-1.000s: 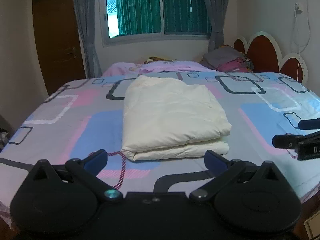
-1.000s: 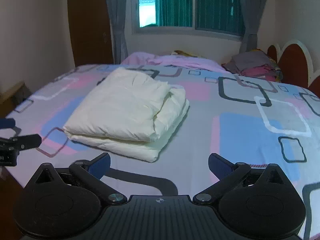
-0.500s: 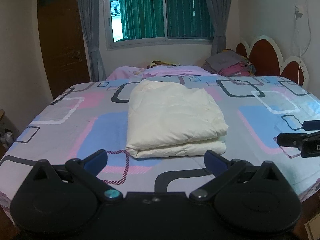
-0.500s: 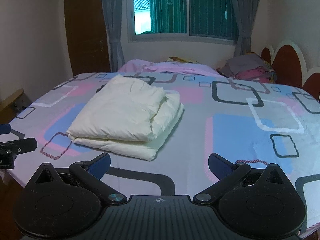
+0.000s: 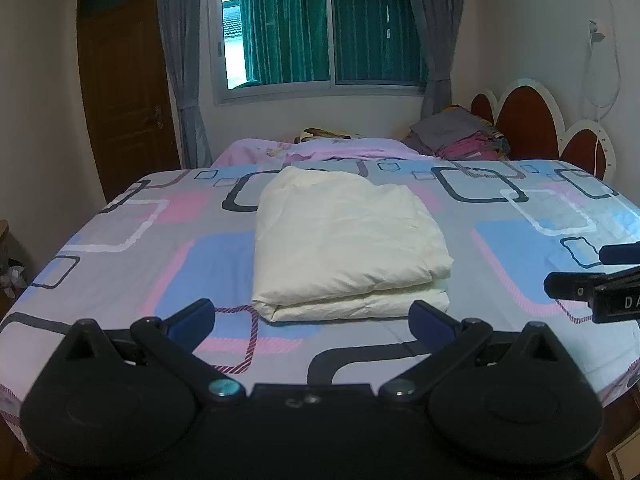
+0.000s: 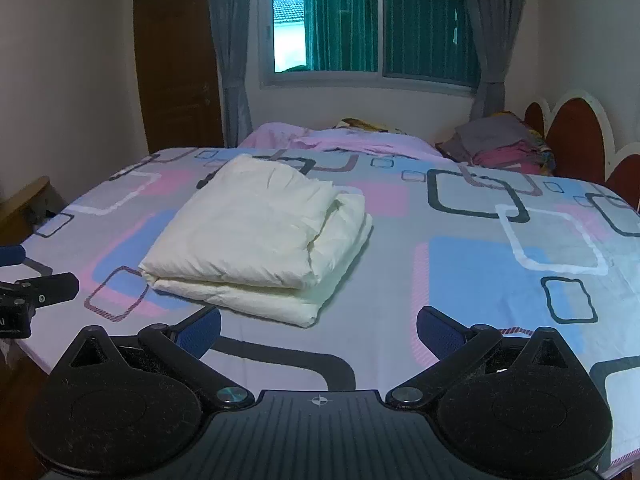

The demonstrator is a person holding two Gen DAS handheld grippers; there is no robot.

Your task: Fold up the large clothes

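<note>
A cream-white garment [image 5: 344, 240] [image 6: 264, 232] lies folded into a thick rectangular bundle on the patterned bedsheet [image 5: 160, 248] [image 6: 480, 272]. My left gripper [image 5: 310, 316] hangs open above the near edge of the bed, short of the bundle's front fold, with nothing between its blue pads. My right gripper [image 6: 318, 324] is open too, off the bundle's right front corner and holding nothing. Each gripper shows at the side of the other's view: the right one [image 5: 592, 276] at the right edge, the left one [image 6: 28, 280] at the left edge.
A pile of folded clothes [image 5: 460, 140] [image 6: 504, 144] sits at the far right by the red headboard [image 5: 532, 124]. A pink blanket [image 6: 344, 140] lies along the far side under the window. A wooden door [image 5: 124, 88] stands at the back left.
Both grippers have drawn back and up from the bed, so the folded bundle looks smaller and more of the room shows. The bundle has not moved. Both grippers stay open.
</note>
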